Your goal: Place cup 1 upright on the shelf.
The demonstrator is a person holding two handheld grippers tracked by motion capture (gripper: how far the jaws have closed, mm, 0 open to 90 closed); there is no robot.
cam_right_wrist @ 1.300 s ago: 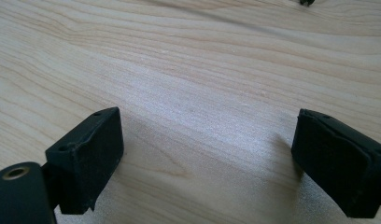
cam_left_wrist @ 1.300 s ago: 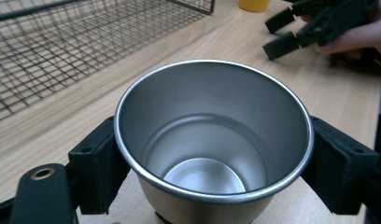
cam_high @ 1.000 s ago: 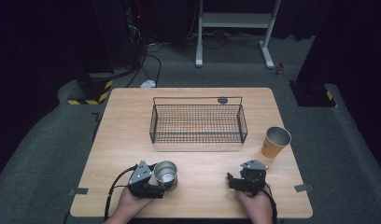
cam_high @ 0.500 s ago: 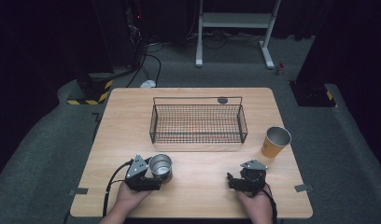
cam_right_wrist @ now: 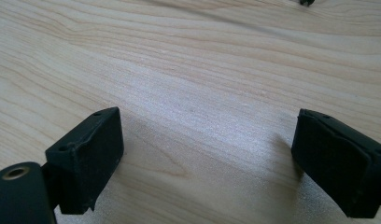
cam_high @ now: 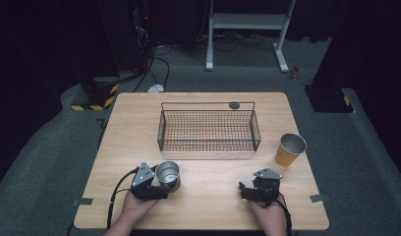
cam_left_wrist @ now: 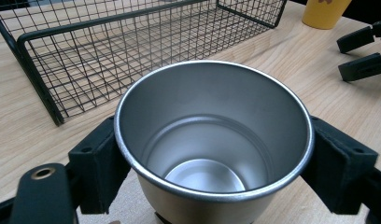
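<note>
An empty steel cup (cam_high: 167,173) stands upright near the table's front left, and my left gripper (cam_high: 165,181) is shut on it. In the left gripper view the cup (cam_left_wrist: 212,140) sits between the two black pads (cam_left_wrist: 97,163), which press on its rim from both sides. My right gripper (cam_high: 243,191) rests low at the front right, pointing left, open. Its jaws (cam_right_wrist: 207,163) stand wide apart over bare wood with nothing between them. Farther off in the left gripper view, the right gripper (cam_left_wrist: 361,51) appears at the upper right.
A black wire basket (cam_high: 208,104) sits mid-table beyond the cup, empty; its near corner (cam_left_wrist: 34,70) is close ahead of the cup. An orange paper cup (cam_high: 289,150) stands at the right. A small dark disc (cam_high: 234,105) lies behind the basket.
My left gripper with the steel cup has shifted a little away from the front edge, toward the basket. The right gripper has stayed put.
</note>
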